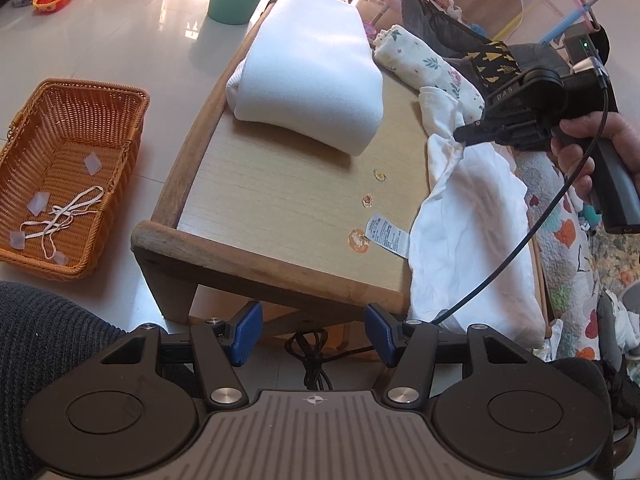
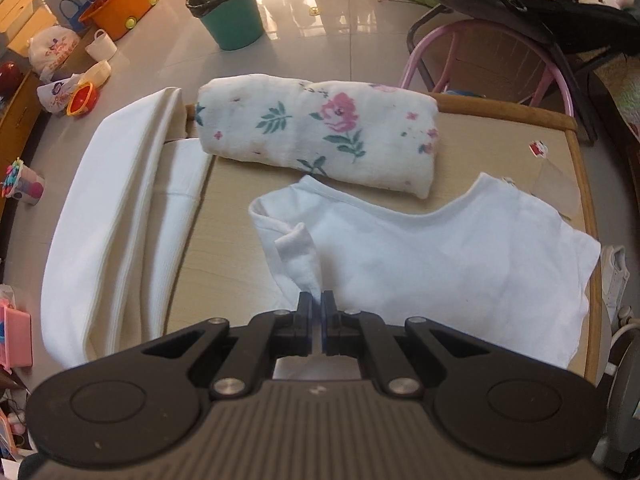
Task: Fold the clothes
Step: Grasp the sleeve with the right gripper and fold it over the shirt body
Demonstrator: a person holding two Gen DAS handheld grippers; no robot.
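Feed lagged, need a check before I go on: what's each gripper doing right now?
Left gripper: open, nothing between its pads.
Right gripper: shut on a pinched fold of the white shirt.

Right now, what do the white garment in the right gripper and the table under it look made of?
White garment: soft matte knit, probably cotton; it creases and droops from the right gripper. Table: pale wood-grain top, possibly laminate, with a worn solid-wood rim.
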